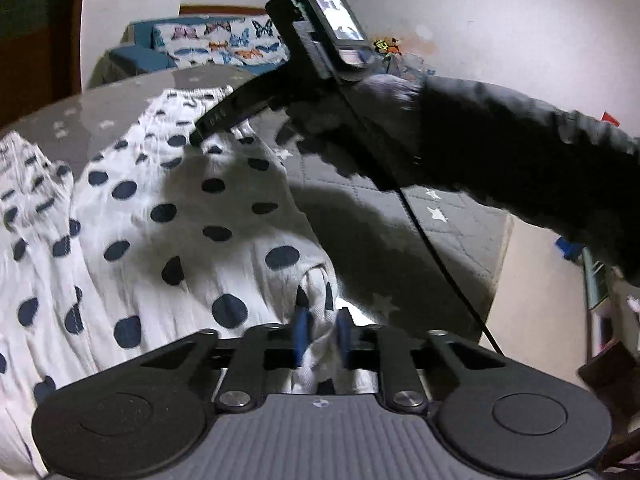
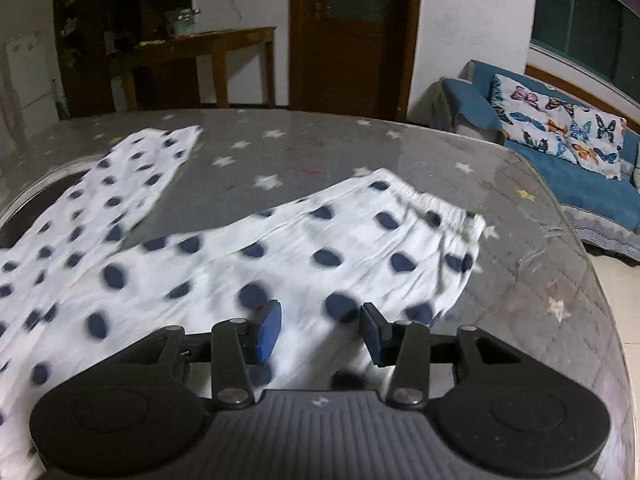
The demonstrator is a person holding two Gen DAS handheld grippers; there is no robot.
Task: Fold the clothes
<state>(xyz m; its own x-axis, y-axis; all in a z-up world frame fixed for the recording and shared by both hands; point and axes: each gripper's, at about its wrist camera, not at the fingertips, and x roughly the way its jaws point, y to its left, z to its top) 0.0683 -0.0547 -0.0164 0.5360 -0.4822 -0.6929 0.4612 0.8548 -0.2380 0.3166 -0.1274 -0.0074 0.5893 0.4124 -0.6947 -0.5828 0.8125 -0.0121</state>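
Observation:
White trousers with dark blue dots (image 2: 280, 248) lie spread on a grey star-patterned table (image 2: 320, 144), waistband at the right, one leg stretching to the far left. My left gripper (image 1: 322, 334) is shut on a bunched edge of the trousers (image 1: 180, 220) and holds it close to the camera. My right gripper (image 2: 318, 334) is open just above the cloth, its blue pads (image 2: 267, 334) apart with nothing between them. In the left wrist view the right gripper (image 1: 200, 134), held by a gloved hand, has its tip at the cloth near the waistband.
The table's rounded edge (image 2: 600, 280) runs along the right, with tiled floor beyond. A blue sofa with butterfly cushions (image 2: 560, 132) stands at the right. A wooden desk (image 2: 208, 48) and door are behind the table. The right gripper's cable (image 1: 436, 248) hangs across the left wrist view.

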